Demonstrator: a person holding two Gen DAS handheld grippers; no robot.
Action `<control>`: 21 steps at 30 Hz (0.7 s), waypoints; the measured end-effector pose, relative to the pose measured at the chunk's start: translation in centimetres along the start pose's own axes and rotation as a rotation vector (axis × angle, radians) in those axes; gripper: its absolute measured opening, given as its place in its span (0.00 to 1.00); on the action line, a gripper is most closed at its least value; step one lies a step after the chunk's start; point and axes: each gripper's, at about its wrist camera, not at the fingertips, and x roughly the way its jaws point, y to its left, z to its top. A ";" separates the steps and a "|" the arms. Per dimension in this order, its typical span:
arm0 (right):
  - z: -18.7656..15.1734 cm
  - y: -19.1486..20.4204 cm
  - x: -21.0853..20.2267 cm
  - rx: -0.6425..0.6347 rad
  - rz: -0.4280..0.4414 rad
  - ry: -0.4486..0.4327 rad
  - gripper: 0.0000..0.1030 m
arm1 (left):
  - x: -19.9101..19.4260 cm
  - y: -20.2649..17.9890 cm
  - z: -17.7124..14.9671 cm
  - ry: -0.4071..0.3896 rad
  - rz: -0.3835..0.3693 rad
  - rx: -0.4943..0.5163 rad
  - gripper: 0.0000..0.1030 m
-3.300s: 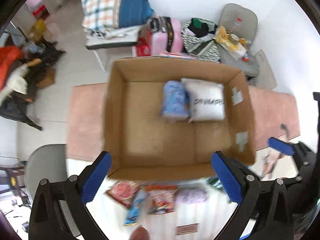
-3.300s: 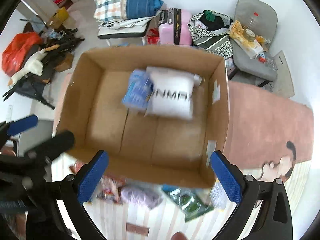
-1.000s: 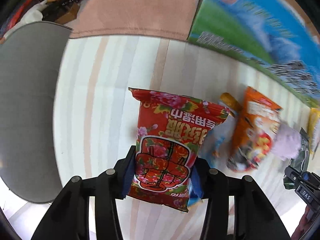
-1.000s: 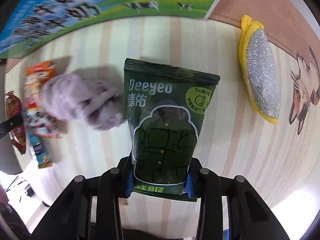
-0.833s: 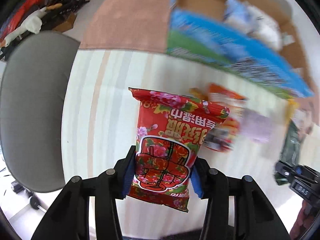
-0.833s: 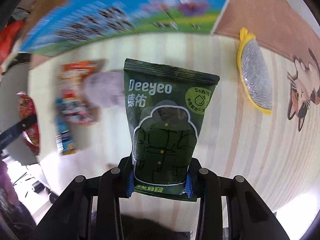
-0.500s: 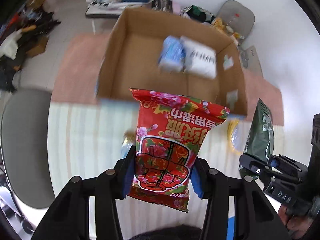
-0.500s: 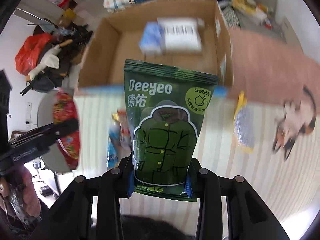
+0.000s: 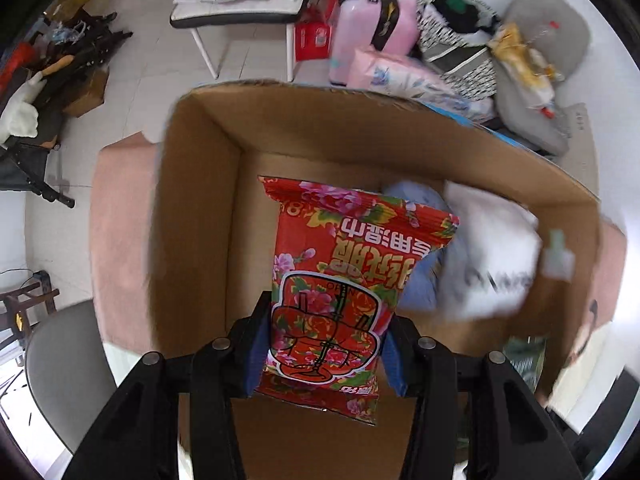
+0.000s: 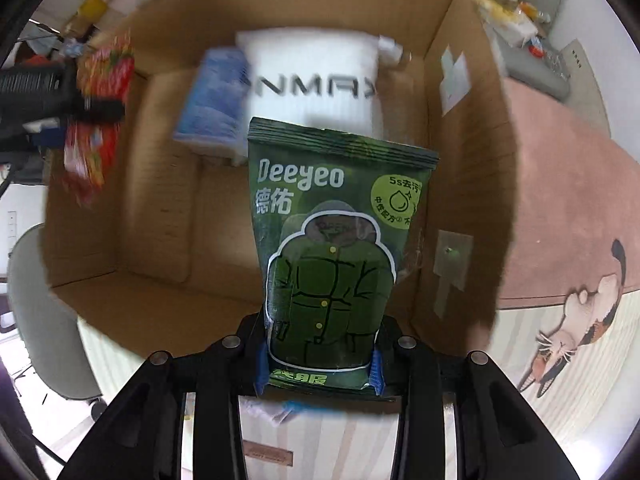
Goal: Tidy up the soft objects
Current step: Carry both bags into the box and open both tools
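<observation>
Left wrist view, left to right: grey chair (image 9: pixel 60 364) at the lower left edge; pink rug (image 9: pixel 120 240) beneath a cardboard box (image 9: pixel 192 216), open at the top. Left gripper (image 9: pixel 322 354) clamped on the lower part of a red floral packet (image 9: pixel 344 280), which is held upright over the box interior. Behind the packet, inside the box near its far wall: a blue soft pack (image 9: pixel 420 280) touching a white pack (image 9: pixel 492 256) on its right, both blurred. Pink suitcase (image 9: pixel 372 20) and a heaped grey seat (image 9: pixel 536 68) beyond the box.

Right wrist view, left to right: left gripper body (image 10: pixel 48 92) with the red floral packet (image 10: pixel 100 112), blurred, at the box's left wall (image 10: pixel 72 200). Blue soft pack (image 10: pixel 216 100) and white pack (image 10: pixel 312 76), lettered, side by side at the far end. Right gripper (image 10: pixel 318 368) closed on the bottom edge of a dark green Deeyeo packet (image 10: pixel 336 240), upright above the near right part of the box. Cat-print mat (image 10: pixel 576 320) at the right, on the striped table (image 10: pixel 560 412).
</observation>
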 end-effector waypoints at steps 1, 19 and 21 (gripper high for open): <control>0.4 0.0 0.8 -0.002 -0.002 0.013 0.38 | 0.8 -0.2 0.8 0.012 0.009 -0.003 0.44; 2.7 0.2 1.8 -0.016 0.035 0.057 0.63 | 0.9 -1.2 3.9 0.056 0.006 0.019 0.63; 2.7 0.8 0.0 -0.025 0.023 0.026 0.84 | -0.9 -1.5 3.3 0.013 0.013 0.049 0.63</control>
